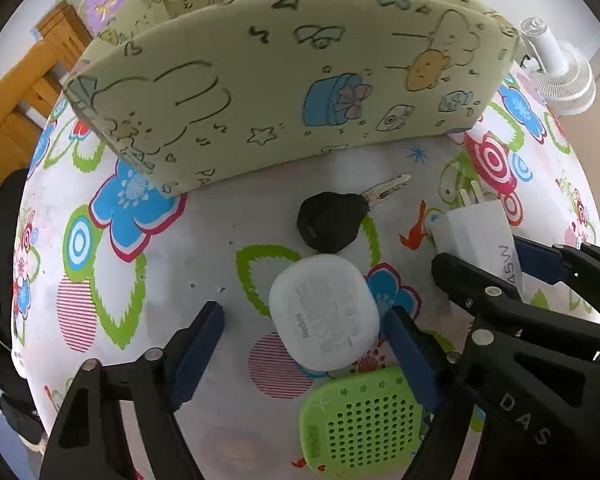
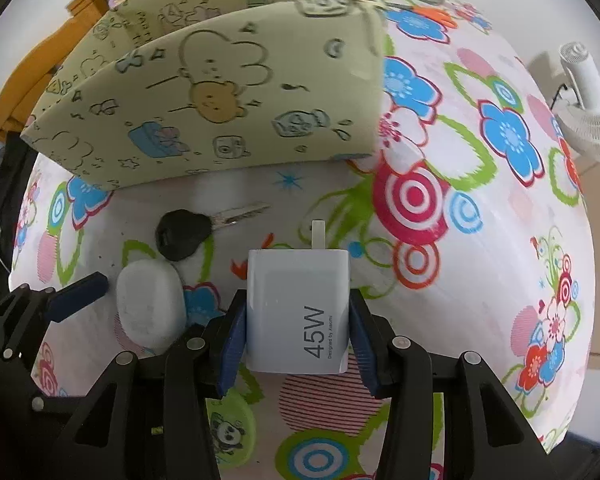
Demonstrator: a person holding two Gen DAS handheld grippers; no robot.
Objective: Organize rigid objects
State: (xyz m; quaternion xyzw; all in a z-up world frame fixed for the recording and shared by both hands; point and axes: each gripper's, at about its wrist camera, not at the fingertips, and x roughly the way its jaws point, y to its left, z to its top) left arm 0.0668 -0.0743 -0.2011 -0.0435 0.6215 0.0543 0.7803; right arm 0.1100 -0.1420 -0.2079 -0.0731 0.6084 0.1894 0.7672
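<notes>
The white charger (image 2: pixel 298 312) was clamped between the right gripper (image 2: pixel 298 344) fingers, resting on the counter (image 2: pixel 480 240) near the patterned box (image 2: pixel 220 92). The left gripper (image 1: pixel 304 344) fingers stood released around the white case (image 1: pixel 324 312), only the right one touching. Centring before squeezing was advised; the black key (image 1: pixel 332 220) and green gadget (image 1: pixel 360 420) lay close.

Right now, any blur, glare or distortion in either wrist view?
Left wrist: heavy fisheye bend, the box front bows; the white case print is soft, no hard glare. Right wrist: same curvature; the box's right edge is smeared, while the charger label reads sharp. Both views have dark corners and soft, even light.
</notes>
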